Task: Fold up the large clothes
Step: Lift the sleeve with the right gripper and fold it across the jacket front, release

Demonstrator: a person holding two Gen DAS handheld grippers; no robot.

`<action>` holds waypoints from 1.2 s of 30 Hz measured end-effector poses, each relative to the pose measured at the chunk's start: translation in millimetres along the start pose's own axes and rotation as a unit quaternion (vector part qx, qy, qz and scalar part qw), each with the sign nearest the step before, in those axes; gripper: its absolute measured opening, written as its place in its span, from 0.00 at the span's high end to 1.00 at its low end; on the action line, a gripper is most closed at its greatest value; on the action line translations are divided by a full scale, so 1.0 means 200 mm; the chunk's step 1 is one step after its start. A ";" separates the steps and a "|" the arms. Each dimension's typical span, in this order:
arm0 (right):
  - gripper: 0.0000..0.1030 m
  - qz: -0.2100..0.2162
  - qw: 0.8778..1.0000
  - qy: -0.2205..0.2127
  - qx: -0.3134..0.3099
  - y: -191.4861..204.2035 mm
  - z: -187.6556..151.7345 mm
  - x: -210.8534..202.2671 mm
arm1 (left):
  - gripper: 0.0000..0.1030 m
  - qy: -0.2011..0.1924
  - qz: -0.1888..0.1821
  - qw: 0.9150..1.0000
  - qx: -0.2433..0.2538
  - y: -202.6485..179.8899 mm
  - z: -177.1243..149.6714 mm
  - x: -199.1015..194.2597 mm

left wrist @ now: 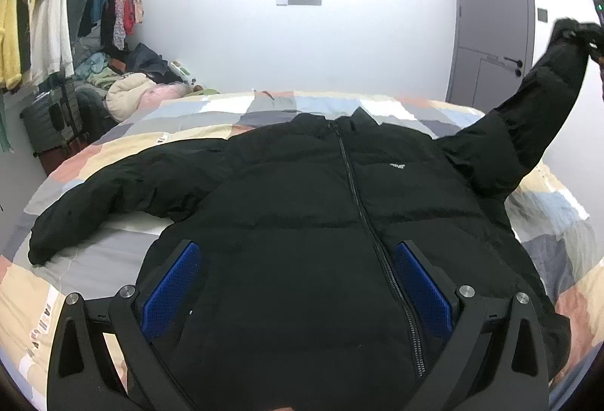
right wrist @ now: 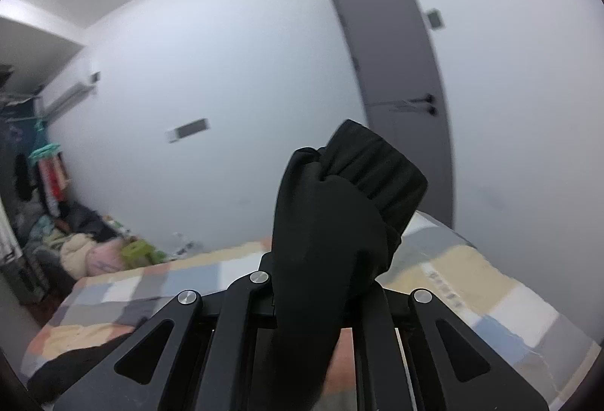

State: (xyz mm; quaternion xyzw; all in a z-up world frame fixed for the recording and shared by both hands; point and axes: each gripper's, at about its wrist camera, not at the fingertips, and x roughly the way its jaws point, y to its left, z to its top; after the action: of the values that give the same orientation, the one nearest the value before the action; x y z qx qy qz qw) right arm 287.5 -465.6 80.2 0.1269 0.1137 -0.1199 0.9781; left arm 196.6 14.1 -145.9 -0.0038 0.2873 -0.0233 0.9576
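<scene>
A black puffer jacket lies face up on the bed, zipped, collar towards the far wall. Its left sleeve lies flat, spread out to the left. Its right sleeve is lifted high in the air. My left gripper is open above the jacket's lower front, its blue pads apart and empty. My right gripper is shut on the cuff of the raised sleeve; the bunched black fabric hides its fingertips. It also shows in the left wrist view at the right edge.
The bed has a patchwork quilt. A pile of clothes and a rack of hanging garments stand at the far left. A grey door is in the far wall at the right.
</scene>
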 end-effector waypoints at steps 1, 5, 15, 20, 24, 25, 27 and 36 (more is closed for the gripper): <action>0.91 0.010 1.000 -0.002 -0.008 0.09 0.00 -0.01 | 0.00 -0.002 -0.001 1.000 -0.004 0.01 0.00 -0.01; 0.91 0.055 0.998 -0.013 -0.042 0.42 -0.05 0.01 | 0.00 -0.013 -0.003 1.000 -0.003 0.03 -0.02 -0.05; 0.88 0.194 0.974 0.028 -0.111 1.24 -0.38 0.10 | 0.00 -0.039 -0.016 0.999 -0.008 0.12 -0.03 -0.08; 0.86 0.256 0.950 0.078 -0.161 1.63 -0.66 0.19 | 0.00 -0.037 -0.015 0.999 -0.032 0.22 -0.03 -0.07; 0.84 0.289 0.931 0.120 -0.189 1.83 -0.89 0.22 | 0.00 -0.032 -0.020 0.997 -0.065 0.33 -0.03 -0.05; 0.84 0.295 0.925 0.133 -0.199 1.88 -0.96 0.24 | 0.00 -0.029 -0.019 0.997 -0.071 0.36 -0.03 -0.04; 0.83 0.304 0.916 0.151 -0.215 1.98 -1.08 0.26 | 0.00 -0.031 -0.011 0.997 -0.072 0.39 -0.04 -0.04; 0.78 0.322 0.879 0.248 -0.250 2.10 -1.62 0.36 | 0.00 -0.017 -0.029 0.996 -0.087 0.45 -0.08 0.02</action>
State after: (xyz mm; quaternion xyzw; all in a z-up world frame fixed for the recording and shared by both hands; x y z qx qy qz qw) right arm 403.4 4.2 -150.8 -0.0662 0.3317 0.2699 0.9015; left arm 194.8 104.1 -162.3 -0.0958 0.2714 -0.0259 0.9573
